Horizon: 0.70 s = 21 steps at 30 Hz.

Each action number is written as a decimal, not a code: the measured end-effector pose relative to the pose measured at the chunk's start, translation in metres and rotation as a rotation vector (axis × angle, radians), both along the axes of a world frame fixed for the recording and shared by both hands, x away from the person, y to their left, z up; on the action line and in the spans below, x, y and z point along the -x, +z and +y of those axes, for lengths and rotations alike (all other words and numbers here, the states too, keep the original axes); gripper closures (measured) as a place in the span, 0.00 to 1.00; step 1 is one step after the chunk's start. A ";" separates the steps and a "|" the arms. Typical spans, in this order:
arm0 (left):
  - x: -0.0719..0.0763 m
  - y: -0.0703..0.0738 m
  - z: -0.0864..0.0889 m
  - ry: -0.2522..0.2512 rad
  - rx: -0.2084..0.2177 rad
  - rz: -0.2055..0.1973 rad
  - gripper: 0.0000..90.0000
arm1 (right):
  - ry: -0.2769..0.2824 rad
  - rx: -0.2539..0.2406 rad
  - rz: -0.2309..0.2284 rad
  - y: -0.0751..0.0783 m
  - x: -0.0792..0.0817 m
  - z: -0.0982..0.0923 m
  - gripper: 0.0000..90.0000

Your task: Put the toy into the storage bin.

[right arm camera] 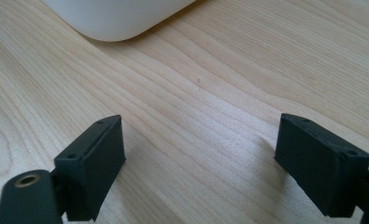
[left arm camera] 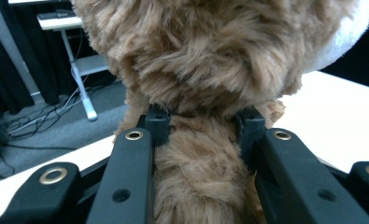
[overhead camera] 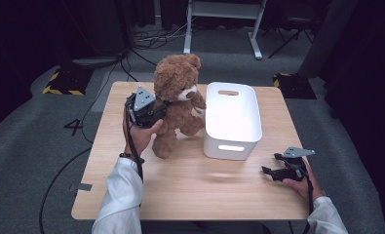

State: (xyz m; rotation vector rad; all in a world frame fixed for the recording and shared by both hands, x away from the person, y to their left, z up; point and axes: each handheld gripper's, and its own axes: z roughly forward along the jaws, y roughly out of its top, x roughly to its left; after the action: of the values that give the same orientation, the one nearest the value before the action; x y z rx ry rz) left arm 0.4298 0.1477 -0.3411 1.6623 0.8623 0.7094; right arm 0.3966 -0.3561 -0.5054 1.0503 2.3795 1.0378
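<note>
Light wooden table (overhead camera: pixel 190 190) takes up most of the shot, with a white plastic bin (overhead camera: pixel 231 119) flipped upside down on it. Brown teddy bear (overhead camera: pixel 175 100) sits just left of the bin, left gripper (overhead camera: pixel 148 113) clamped on its neck. Right gripper (overhead camera: pixel 278 168) rests near the table's right edge, jaws apart, nothing in them.

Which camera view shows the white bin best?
The high view: the whole white bin stands upside down on the table, beside the teddy bear. The right gripper view shows one rounded corner; the left gripper view shows mostly bear fur.
</note>
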 end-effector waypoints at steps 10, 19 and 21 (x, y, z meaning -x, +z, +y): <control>0.004 0.023 -0.001 -0.013 0.011 -0.043 0.74 | -0.003 -0.002 0.001 0.000 0.001 0.000 0.17; 0.005 0.045 0.003 0.015 0.043 -0.081 0.74 | -0.003 -0.002 0.001 0.000 0.001 0.000 0.17; 0.005 0.048 0.004 0.013 0.053 -0.085 0.74 | -0.002 -0.002 0.002 0.000 0.001 0.000 0.17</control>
State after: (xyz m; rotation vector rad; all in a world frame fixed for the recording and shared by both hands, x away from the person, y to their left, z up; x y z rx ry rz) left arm 0.4243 0.1513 -0.2932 1.5696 0.8255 0.7549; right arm 0.3954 -0.3561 -0.5055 1.0547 2.3788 1.0387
